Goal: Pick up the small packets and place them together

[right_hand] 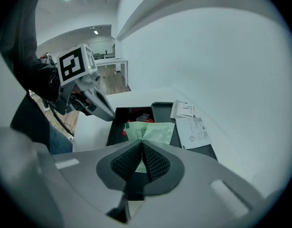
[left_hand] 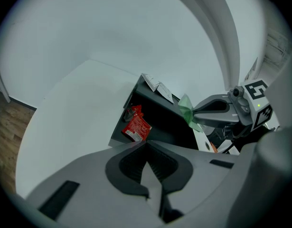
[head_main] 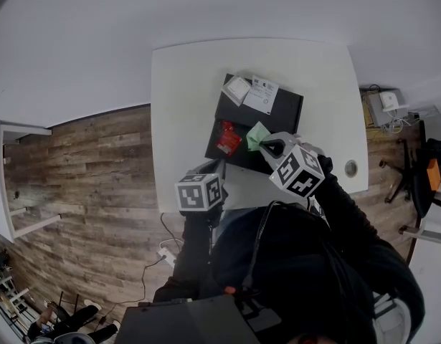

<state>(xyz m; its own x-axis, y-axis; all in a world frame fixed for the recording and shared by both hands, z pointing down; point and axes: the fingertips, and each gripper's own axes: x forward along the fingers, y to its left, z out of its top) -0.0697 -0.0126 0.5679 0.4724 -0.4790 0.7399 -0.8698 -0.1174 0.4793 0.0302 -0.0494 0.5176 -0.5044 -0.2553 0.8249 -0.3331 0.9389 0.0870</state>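
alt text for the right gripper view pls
The right gripper is shut on a pale green packet above a black tray on a white table. A red packet shows behind it in the tray, white packets lie on the tray's right side, and the left gripper shows at upper left.

A white table (head_main: pixel 191 99) carries everything in front of you. A black tray (head_main: pixel 277 110) lies directly on it. The tray's near edge sits under the fingers (head_main: pixel 272 149) of your right gripper (head_main: pixel 267 147), ahead and to the right of your left gripper (head_main: pixel 208 167), whose fingers point at bare tabletop. A round hole (head_main: pixel 351 168) in the table lies right of your right fingers.
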